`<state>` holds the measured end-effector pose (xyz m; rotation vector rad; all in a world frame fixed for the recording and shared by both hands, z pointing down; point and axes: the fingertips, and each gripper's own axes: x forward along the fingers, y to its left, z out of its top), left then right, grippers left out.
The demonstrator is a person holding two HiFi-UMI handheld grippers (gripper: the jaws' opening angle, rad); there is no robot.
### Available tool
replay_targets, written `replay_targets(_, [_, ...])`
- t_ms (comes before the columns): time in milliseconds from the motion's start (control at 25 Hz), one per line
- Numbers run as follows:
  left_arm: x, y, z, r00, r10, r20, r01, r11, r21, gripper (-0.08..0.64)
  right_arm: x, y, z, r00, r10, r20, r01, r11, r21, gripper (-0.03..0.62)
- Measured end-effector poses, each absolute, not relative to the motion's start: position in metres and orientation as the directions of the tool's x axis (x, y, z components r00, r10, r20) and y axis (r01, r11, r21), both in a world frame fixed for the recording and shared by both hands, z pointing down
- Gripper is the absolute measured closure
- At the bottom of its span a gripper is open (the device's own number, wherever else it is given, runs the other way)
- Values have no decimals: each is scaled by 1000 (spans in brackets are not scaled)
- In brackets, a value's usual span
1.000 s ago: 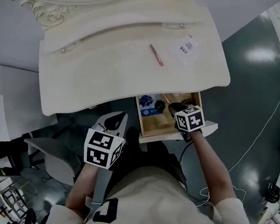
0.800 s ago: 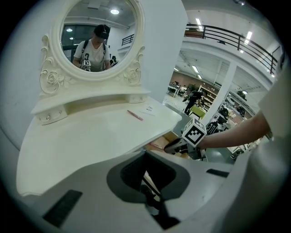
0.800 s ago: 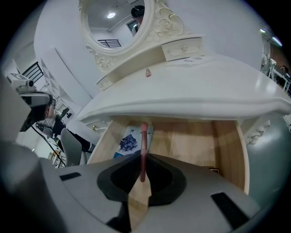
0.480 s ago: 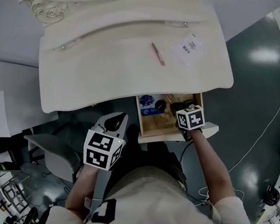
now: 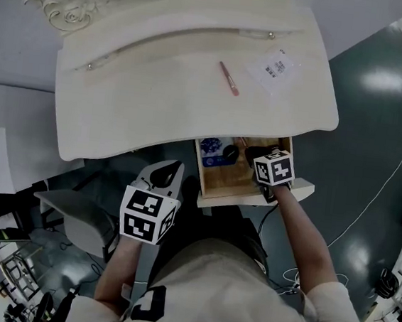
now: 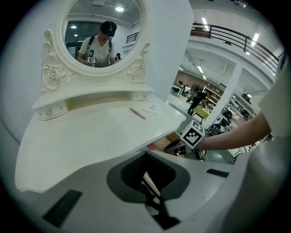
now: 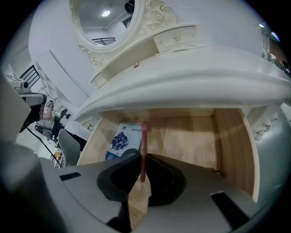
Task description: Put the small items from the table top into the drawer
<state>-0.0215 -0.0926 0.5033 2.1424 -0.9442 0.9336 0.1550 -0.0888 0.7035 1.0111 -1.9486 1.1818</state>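
Note:
A thin red stick (image 7: 143,150) points into the open wooden drawer (image 7: 191,136), and my right gripper (image 7: 142,175) is shut on its near end. In the head view this right gripper (image 5: 253,157) hangs over the drawer (image 5: 238,185), just under the table's front edge. A blue packet (image 7: 120,139) lies at the drawer's left, with a black round item (image 5: 229,152) beside it. On the table top lie a pink pen (image 5: 228,78) and a clear packet (image 5: 275,68). My left gripper (image 5: 164,174) is shut and empty, below the table's front edge and left of the drawer.
The white vanity table (image 5: 156,109) carries an oval mirror (image 6: 102,34) and a raised back shelf with small drawers (image 7: 175,36). A grey chair (image 5: 73,225) stands at lower left. A cable (image 5: 376,189) trails across the dark floor on the right.
My right gripper has edged slightly down over the drawer, still holding the stick. The left gripper has kept still.

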Motion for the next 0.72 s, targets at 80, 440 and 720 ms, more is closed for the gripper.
replay_targets(80, [-21,-95,505,494,-360,791,-795,-556,243,508,155,-90,707,-501,-277,820,-856,297,-423,537])
replay_targets(440, [-25,-102,508,480,-362,799,-807,-539,241,508,149,-92,722,-501,-260,825,-856,285,-430,536])
replay_targets(720, [-28,-102,508,473,-365,802,-814,-530,239,508,149,-88,729,-493,-255,832,-862,275,-427,536])
